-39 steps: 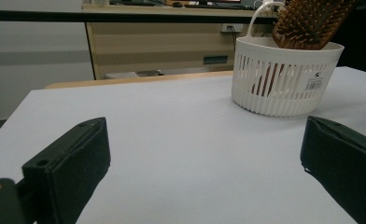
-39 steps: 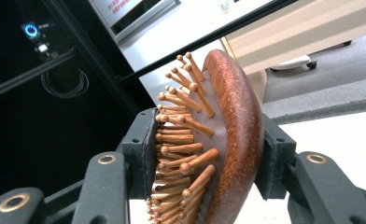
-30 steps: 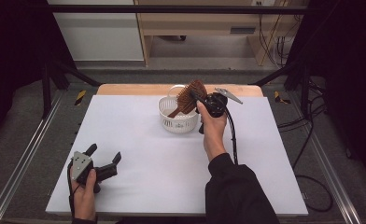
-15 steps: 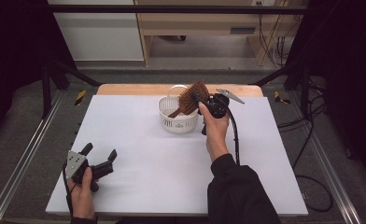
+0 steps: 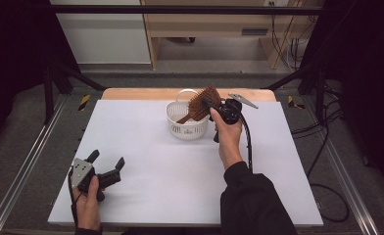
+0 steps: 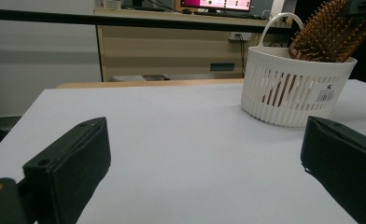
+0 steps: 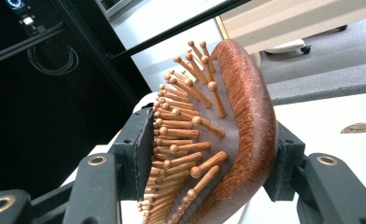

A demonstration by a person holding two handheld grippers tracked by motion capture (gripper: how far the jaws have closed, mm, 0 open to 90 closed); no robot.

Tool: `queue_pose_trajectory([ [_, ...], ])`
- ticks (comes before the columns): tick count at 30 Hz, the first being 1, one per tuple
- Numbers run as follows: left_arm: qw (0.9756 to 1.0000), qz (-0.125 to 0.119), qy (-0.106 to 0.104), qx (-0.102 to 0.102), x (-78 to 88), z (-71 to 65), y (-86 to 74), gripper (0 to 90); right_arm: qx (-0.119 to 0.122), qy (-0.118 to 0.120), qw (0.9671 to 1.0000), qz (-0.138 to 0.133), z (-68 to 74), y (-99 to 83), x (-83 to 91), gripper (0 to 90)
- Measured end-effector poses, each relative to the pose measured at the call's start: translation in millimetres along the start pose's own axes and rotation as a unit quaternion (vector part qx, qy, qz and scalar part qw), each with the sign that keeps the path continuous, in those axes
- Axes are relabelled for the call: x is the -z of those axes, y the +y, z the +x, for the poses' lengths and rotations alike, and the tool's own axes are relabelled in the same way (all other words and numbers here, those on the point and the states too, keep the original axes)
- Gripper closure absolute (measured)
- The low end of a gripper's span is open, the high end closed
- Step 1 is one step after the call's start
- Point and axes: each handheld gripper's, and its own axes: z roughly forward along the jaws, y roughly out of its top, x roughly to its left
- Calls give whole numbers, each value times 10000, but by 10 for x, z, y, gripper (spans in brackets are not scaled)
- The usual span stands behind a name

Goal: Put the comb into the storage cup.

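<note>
A wooden hairbrush (image 5: 201, 104) stands tilted in a white slotted basket (image 5: 182, 128) at the back middle of the table, handle down inside and bristled head above the rim. My right gripper (image 5: 207, 103) is shut on the head; one pad meets the bristle tips (image 7: 172, 140) and the other the brush's back. Its jaws have just been opening a little, with the brush still between them. My left gripper (image 5: 107, 158) rests open near the front left corner with nothing between its jaws. It looks across the table at the basket (image 6: 284, 93) and brush (image 6: 330, 32).
The white tabletop (image 5: 146, 147) stretches between the two hands. A wooden strip (image 5: 131, 93) edges its far side and metal rails (image 5: 28, 166) run along both sides. A black cable (image 5: 249, 142) trails from the right gripper along the forearm.
My left gripper has turned a little, its jaws now pointing more to the right. The right gripper and the brush stay in place over the basket.
</note>
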Motion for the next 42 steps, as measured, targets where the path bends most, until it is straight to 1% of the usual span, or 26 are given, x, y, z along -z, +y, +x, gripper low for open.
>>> queue_pose_trajectory([
  [3, 10000, 11, 2, -1, 2, 3, -3, 17, -20, -9, 10000, 12, -16, -6, 5, 438],
  [5, 10000, 9, -38, -12, 3, -2, 1, 17, 25, -8, 10000, 7, -28, -12, 8, 435],
  [8, 10000, 3, -53, -52, 5, -14, 4, 17, -20, -9, 10000, -2, -41, -22, 15, 435],
  [12, 10000, -10, -46, -49, 8, -10, 5, 17, 27, 9, 10000, -6, -51, -23, 16, 430],
  [13, 10000, -8, -44, -46, 8, -9, 4, 17, 9, 1, 10000, 2, -49, -21, 18, 425],
  [16, 10000, 2, -33, -69, 9, -12, 5, 17, 53, -63, 10000, 12, -69, -14, 24, 404],
  [23, 9999, 12, -48, -94, 3, -28, 3, 18, 86, -64, 9999, 38, -107, -14, 37, 403],
  [27, 10000, 2, -19, -80, 10, -14, 3, 18, 84, -61, 9999, 31, -110, -15, 33, 403],
  [37, 10000, -1, -37, -71, 9, -16, 3, 18, 87, -97, 9999, 59, -122, -25, 30, 389],
  [42, 10000, -3, -29, -61, 12, -11, 4, 18, 17, -82, 10000, 49, -134, -29, 27, 389],
])
